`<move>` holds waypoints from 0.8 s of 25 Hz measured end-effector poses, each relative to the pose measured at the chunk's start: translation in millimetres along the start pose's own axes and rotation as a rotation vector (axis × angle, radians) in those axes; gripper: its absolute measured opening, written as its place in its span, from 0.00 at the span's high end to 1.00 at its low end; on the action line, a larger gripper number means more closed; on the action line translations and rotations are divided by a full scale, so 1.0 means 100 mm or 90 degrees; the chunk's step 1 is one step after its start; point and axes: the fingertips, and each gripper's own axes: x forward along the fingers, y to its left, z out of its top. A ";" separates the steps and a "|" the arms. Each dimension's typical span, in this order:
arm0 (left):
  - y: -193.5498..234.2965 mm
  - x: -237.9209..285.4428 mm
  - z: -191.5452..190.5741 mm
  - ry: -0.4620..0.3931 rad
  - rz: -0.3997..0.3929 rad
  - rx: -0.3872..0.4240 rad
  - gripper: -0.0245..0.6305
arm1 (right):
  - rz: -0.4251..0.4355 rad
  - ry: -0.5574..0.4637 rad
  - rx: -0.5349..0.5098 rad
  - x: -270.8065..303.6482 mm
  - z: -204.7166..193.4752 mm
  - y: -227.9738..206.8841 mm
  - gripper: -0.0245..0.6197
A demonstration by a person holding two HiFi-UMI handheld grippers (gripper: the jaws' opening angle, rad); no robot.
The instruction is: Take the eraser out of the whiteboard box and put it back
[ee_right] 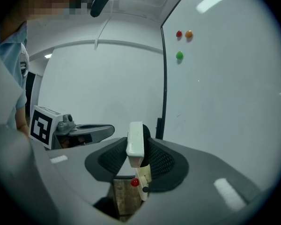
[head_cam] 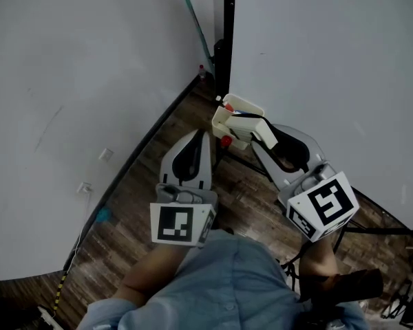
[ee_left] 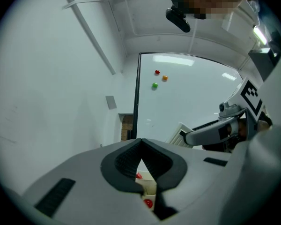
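The cream whiteboard box (head_cam: 235, 115) hangs at the whiteboard's lower left corner, with red marker caps (head_cam: 225, 141) showing at it. My right gripper (head_cam: 263, 132) is shut on the white eraser (head_cam: 260, 126), just right of and above the box. In the right gripper view the eraser (ee_right: 135, 138) stands upright between the pads, and the box (ee_right: 144, 178) lies below it. My left gripper (head_cam: 207, 138) is left of the box, shut and empty. In its own view its tips (ee_left: 140, 143) meet, and the box (ee_left: 149, 185) shows under them.
The whiteboard (head_cam: 330, 60) fills the right, a plain wall (head_cam: 76, 102) the left, and a black stand post (head_cam: 228, 33) runs between them. Red, orange and green magnets (ee_right: 179, 55) sit high on the board. Below is wood floor (head_cam: 138, 205), with cables at the right (head_cam: 372, 229).
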 end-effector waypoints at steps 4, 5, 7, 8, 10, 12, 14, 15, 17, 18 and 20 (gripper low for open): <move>0.12 0.16 -0.07 0.006 -0.001 -0.011 0.96 | 0.002 0.024 0.001 0.19 -0.09 -0.11 0.76; 0.15 0.19 -0.11 0.011 0.000 -0.016 0.96 | 0.004 0.031 0.003 0.24 -0.12 -0.13 0.76; 0.21 0.25 -0.18 0.022 0.002 -0.024 0.96 | 0.007 0.046 0.007 0.33 -0.18 -0.17 0.76; 0.24 0.28 -0.21 0.026 0.002 -0.027 0.96 | 0.009 0.054 0.007 0.38 -0.21 -0.19 0.76; 0.29 0.36 -0.26 0.031 0.003 -0.032 0.96 | 0.012 0.072 0.001 0.46 -0.27 -0.22 0.76; 0.34 0.43 -0.29 0.033 0.003 -0.036 0.96 | 0.014 0.093 -0.009 0.55 -0.34 -0.24 0.76; 0.39 0.49 -0.33 0.037 0.003 -0.040 0.96 | 0.017 0.115 -0.016 0.63 -0.43 -0.25 0.76; 0.41 0.51 -0.35 0.040 0.003 -0.043 0.96 | 0.019 0.125 -0.019 0.67 -0.47 -0.25 0.76; 0.44 0.57 -0.40 0.046 0.001 -0.047 0.96 | 0.023 0.143 -0.021 0.73 -0.55 -0.26 0.76; 0.45 0.60 -0.43 0.048 0.000 -0.049 0.96 | 0.023 0.151 -0.022 0.76 -0.59 -0.26 0.76; 0.49 0.64 -0.47 0.053 -0.001 -0.054 0.96 | 0.024 0.170 -0.026 0.83 -0.67 -0.27 0.76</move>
